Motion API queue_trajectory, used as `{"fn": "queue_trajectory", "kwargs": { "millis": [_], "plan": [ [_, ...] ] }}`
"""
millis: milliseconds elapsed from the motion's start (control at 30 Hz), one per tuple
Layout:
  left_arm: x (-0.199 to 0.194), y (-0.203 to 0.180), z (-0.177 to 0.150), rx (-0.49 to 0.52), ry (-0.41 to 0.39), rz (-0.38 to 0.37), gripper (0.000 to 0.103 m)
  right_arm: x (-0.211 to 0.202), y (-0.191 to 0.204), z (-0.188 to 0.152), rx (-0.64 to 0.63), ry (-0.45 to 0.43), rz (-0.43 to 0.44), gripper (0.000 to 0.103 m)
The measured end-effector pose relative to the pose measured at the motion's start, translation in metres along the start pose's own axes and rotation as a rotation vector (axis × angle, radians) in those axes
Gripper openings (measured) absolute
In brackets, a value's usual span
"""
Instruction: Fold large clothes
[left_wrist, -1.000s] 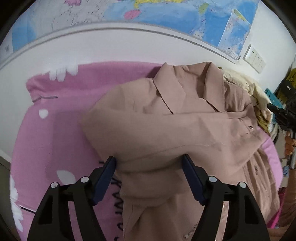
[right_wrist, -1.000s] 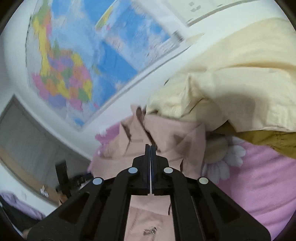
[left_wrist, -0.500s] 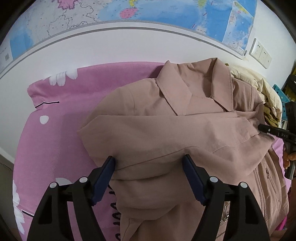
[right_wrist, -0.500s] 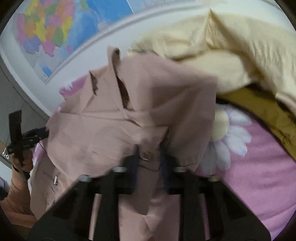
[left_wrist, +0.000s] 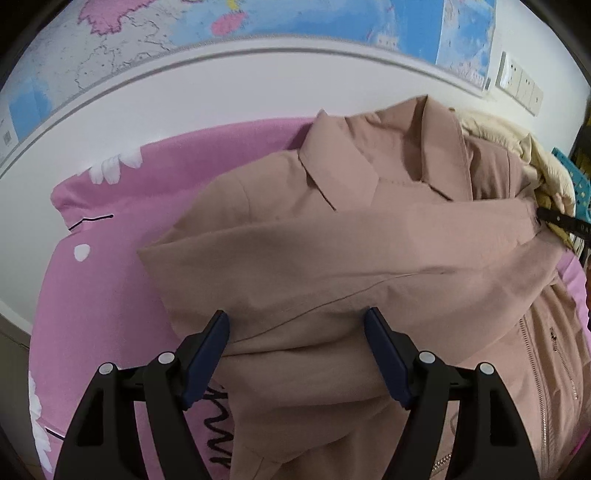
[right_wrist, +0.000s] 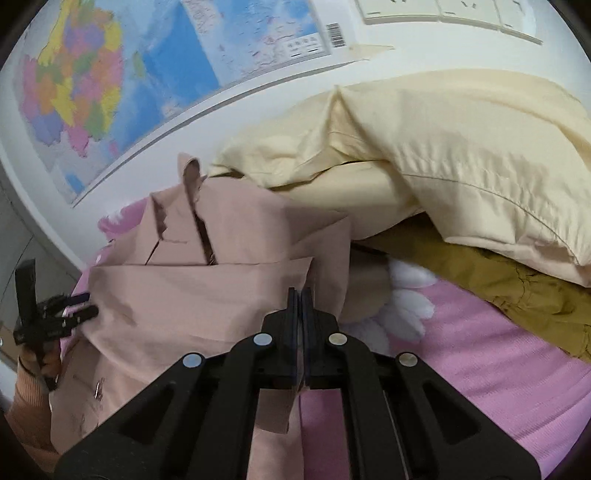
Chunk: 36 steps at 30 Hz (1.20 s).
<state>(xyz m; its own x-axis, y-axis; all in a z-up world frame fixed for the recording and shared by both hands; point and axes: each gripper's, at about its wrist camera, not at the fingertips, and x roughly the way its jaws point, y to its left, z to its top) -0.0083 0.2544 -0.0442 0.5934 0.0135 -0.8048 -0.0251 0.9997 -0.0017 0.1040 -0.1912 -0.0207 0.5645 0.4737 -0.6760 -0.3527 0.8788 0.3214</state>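
Here the right gripper (right_wrist: 300, 295) has its jaws clamped on the jacket (left_wrist: 369, 258) sleeve edge; left gripper (left_wrist: 295, 325) jaws apart (bulky fold between them).

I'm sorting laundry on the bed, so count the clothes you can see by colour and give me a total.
Dusty pink: 1, the jacket
Cream: 1, the garment piled by the wall
Mustard: 1, the garment under the cream one
Total: 3
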Motion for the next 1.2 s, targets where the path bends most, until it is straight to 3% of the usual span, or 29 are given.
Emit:
{"fn": "queue_trajectory", "kwargs": {
  "millis": [200,267,300,333,367,467,533,667,733,800,1100,1200],
  "plan": [
    [0.005,-0.010,-0.002,0.049,0.004,0.032,0.079,0.011,0.002,0.002,-0.008,0.029,-0.058,0.004],
    [0.005,-0.010,-0.003,0.042,-0.001,0.032,0.079,0.002,0.004,0.000,0.005,0.015,-0.083,0.010],
    [0.004,-0.010,-0.004,0.038,-0.004,0.027,0.079,-0.005,0.006,0.001,0.004,-0.010,-0.088,0.022],
    [0.004,-0.010,-0.004,0.034,-0.008,0.027,0.079,-0.017,0.008,0.000,0.001,-0.053,-0.085,0.041],
    [0.002,-0.010,-0.004,0.034,-0.011,0.031,0.079,-0.027,0.014,-0.001,-0.013,-0.083,-0.084,0.043],
    [-0.001,-0.014,-0.005,0.050,-0.019,0.046,0.079,-0.042,0.041,-0.010,-0.119,-0.094,-0.012,0.043],
    [-0.002,-0.019,-0.006,0.068,-0.024,0.056,0.079,-0.034,0.064,-0.019,-0.200,-0.045,0.025,0.042],
    [-0.004,-0.024,-0.006,0.074,-0.036,0.064,0.079,0.006,0.078,-0.033,-0.285,0.067,-0.025,0.036],
    [-0.008,-0.027,-0.007,0.076,-0.044,0.073,0.079,0.023,0.068,-0.036,-0.269,0.088,-0.071,0.027],
    [-0.011,-0.029,-0.009,0.081,-0.050,0.076,0.079,0.031,0.057,-0.036,-0.223,0.101,-0.063,0.024],
    [-0.030,-0.039,-0.022,0.116,-0.079,0.091,0.080,-0.004,0.074,-0.037,-0.218,0.024,0.022,0.036],
    [-0.029,-0.042,-0.026,0.126,-0.070,0.089,0.080,-0.001,0.082,-0.041,-0.263,0.050,0.039,0.037]
  ]
}}
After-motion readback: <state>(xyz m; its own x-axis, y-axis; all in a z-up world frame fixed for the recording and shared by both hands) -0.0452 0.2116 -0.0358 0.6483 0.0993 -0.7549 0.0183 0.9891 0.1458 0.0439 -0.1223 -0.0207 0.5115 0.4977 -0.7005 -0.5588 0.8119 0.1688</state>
